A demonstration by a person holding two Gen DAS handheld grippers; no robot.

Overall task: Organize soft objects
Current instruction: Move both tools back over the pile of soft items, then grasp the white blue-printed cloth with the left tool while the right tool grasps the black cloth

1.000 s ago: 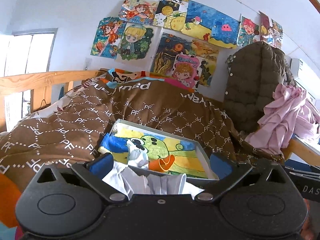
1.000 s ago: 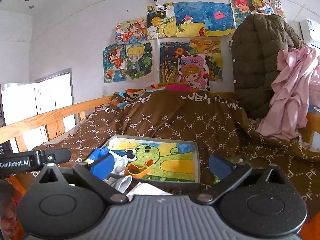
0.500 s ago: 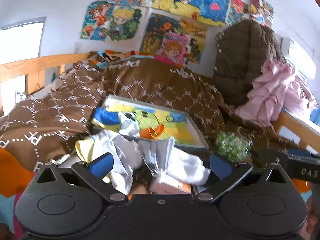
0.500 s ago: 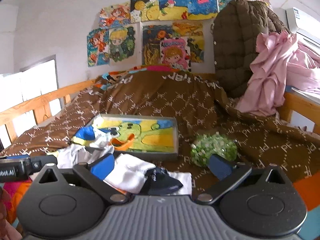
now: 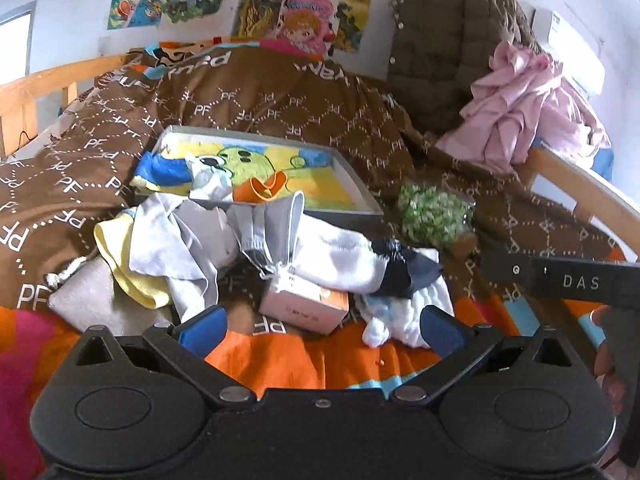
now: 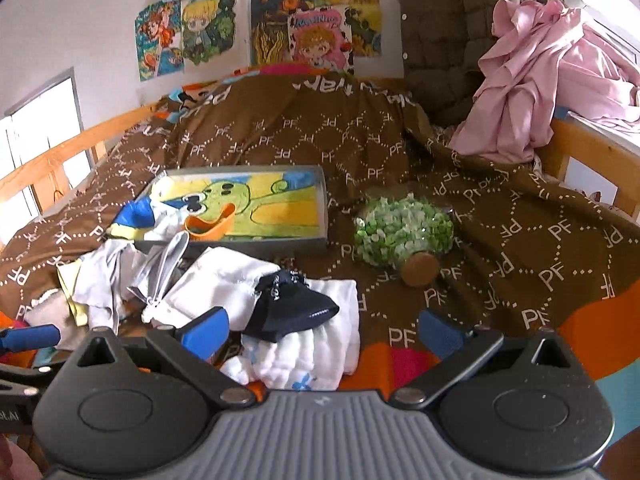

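A heap of soft things lies on the bed before a grey tray (image 5: 358,196) (image 6: 323,200) with a cartoon picture. It holds a white sock (image 5: 336,258) (image 6: 224,280), a dark sock (image 5: 408,270) (image 6: 292,308), a white quilted cloth (image 5: 412,312) (image 6: 320,344), a grey garment (image 5: 172,240) (image 6: 100,276), a yellow cloth (image 5: 120,260) and a small pink box (image 5: 304,304). Blue and white cloths (image 5: 168,170) (image 6: 136,216) hang over the tray's left rim beside an orange band (image 5: 266,188) (image 6: 212,226). My left gripper (image 5: 320,326) and right gripper (image 6: 322,328) are both open and hold nothing, just short of the heap.
A green beaded bottle with a cork (image 5: 434,214) (image 6: 404,232) lies right of the tray. Brown patterned quilt (image 5: 260,96) (image 6: 304,132) covers the bed. Wooden rails (image 5: 580,188) (image 6: 60,148) line both sides. A pink garment (image 5: 516,112) (image 6: 536,80) and brown jacket (image 6: 440,28) hang at right.
Both cameras have tilted down and drawn back from the tray, so the heap of clothes, the pink box and the beaded bottle have come into view. Both grippers stayed open.
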